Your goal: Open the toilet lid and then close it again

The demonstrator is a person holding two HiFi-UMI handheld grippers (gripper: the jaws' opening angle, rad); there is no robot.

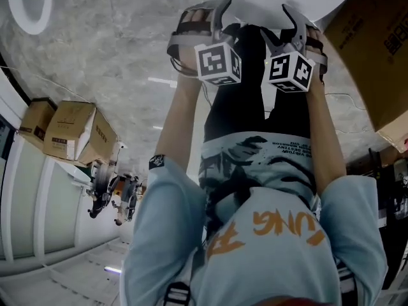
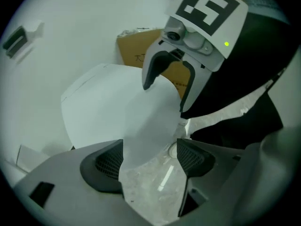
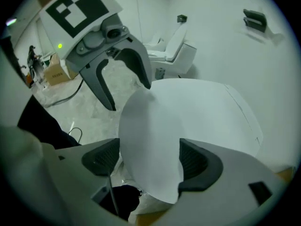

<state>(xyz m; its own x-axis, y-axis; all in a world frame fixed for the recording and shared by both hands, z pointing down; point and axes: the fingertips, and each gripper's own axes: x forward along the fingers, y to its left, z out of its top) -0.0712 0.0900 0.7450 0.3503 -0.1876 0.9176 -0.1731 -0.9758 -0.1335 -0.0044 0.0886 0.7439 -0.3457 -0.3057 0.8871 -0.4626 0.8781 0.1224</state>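
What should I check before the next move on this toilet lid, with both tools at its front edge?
1. Jaws of the left tool apart: ok.
2. Jaws of the right tool apart: ok.
3. Front edge of the toilet lid between both tools' jaws: ok.
4. The pads pressing on the lid: not ok, neither tool grips it.
5. Lid fully down: cannot tell.
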